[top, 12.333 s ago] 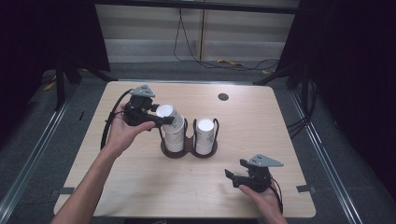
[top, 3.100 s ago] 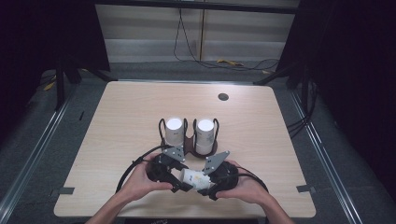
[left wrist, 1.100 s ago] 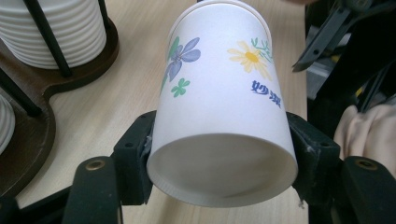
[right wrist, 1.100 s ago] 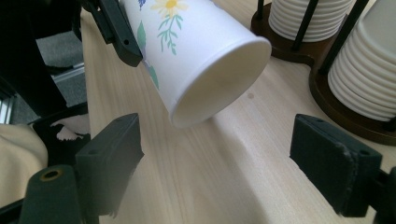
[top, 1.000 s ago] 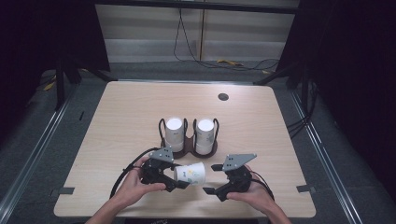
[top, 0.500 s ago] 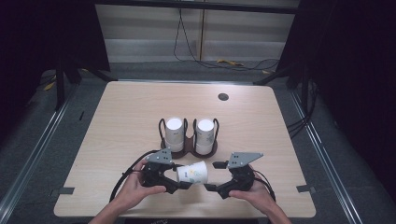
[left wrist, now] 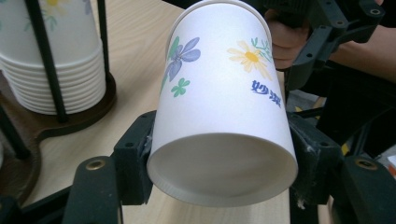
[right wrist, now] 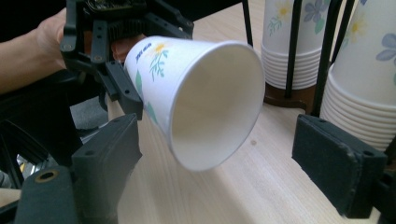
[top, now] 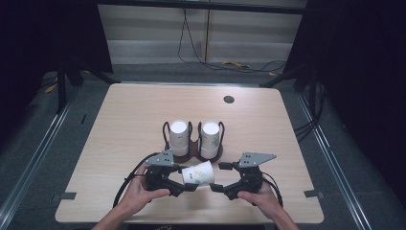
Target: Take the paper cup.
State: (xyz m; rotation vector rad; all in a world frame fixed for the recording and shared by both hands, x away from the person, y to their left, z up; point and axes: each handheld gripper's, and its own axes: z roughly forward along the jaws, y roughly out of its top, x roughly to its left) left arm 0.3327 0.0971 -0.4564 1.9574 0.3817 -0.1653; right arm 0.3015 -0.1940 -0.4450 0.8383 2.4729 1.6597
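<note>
Sideways paper cup empty, left hand-held gripper clamping

One loose paper cup lies on its side near the table's front edge, printed with flowers. Two stacks of paper cups stand behind it: a left stack and a right stack. How many cups each stack holds cannot be told. Both stacks sit in one dark wire holder with two bays. Two grippers are in play: the left gripper and the right gripper, one in each of the person's two hands. There is one wooden table, and one round dark grommet set in its far right part.
</note>
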